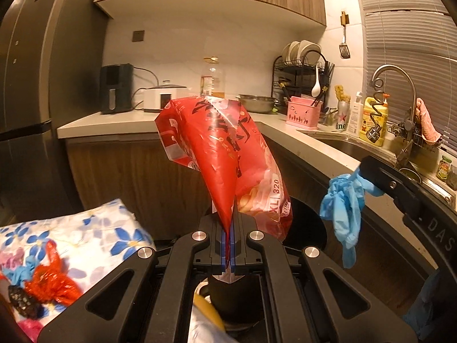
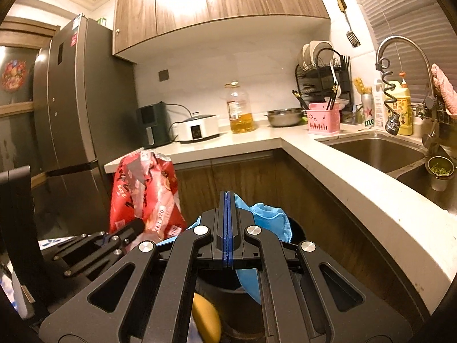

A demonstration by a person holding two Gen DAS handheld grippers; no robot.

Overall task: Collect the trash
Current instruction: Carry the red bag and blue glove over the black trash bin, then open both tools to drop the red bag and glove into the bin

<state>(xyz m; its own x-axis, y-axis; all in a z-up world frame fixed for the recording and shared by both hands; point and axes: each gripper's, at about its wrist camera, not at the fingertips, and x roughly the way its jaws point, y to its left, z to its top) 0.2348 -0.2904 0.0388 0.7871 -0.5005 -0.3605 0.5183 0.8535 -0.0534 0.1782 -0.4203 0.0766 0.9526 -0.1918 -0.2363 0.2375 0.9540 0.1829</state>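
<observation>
Above dark bin (image 1: 308,228), crumpled red wrapper (image 1: 228,154)

Open air ahead; counter edge (image 2: 328,165) hems the right, fridge (image 2: 71,114) the left

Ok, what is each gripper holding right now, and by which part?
The left gripper pinches the red snack bag by its narrow bottom corner. The right gripper pinches the blue glove by a crumpled fold.

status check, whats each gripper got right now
Left gripper shut on red plastic snack bag. Right gripper shut on crumpled blue rubber glove. Both above dark round bin; nothing blocking.
</observation>
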